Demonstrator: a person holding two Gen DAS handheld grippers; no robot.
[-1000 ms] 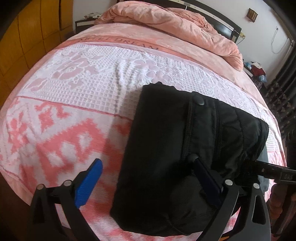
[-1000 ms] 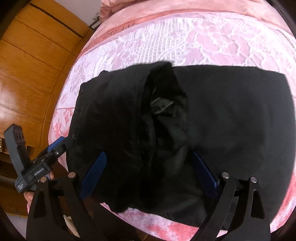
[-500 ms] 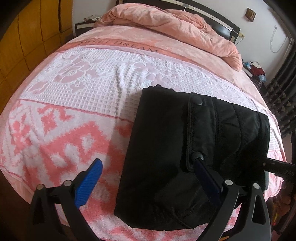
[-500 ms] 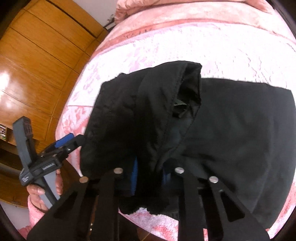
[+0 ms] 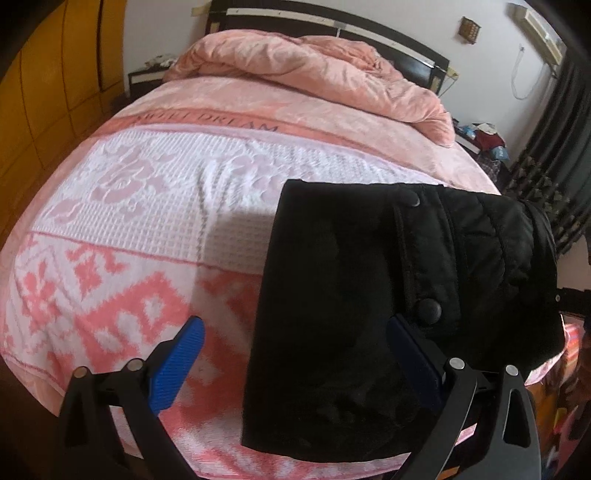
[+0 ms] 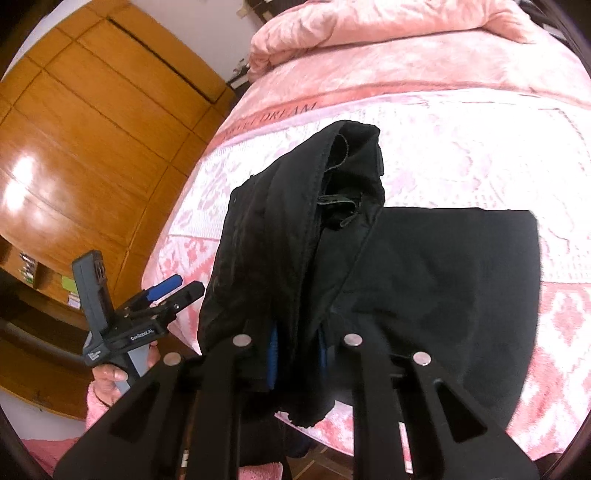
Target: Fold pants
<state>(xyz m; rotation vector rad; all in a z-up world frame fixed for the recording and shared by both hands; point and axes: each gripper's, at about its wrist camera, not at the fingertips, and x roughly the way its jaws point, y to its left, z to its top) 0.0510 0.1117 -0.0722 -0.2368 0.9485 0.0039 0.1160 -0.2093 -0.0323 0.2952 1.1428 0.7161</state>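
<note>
Black pants (image 5: 332, 295) lie partly folded on the pink and white bedspread (image 5: 147, 206), near the bed's front edge. My left gripper (image 5: 291, 350) is open and empty, its right pad over the pants' edge, just above the cloth. My right gripper (image 6: 295, 354) is shut on the pants (image 6: 295, 236) and lifts the waistband end up above the flat part (image 6: 443, 280). The left gripper also shows in the right wrist view (image 6: 162, 291), held off the bed's left side.
A bunched pink quilt (image 5: 314, 70) lies at the head of the bed by the dark headboard (image 5: 332, 26). A wooden wardrobe (image 6: 92, 129) stands to the left. Dark curtains (image 5: 554, 147) and clutter stand to the right.
My right gripper closed on the pants' waistband end and raised it off the bed. My left gripper drew back a little, staying open.
</note>
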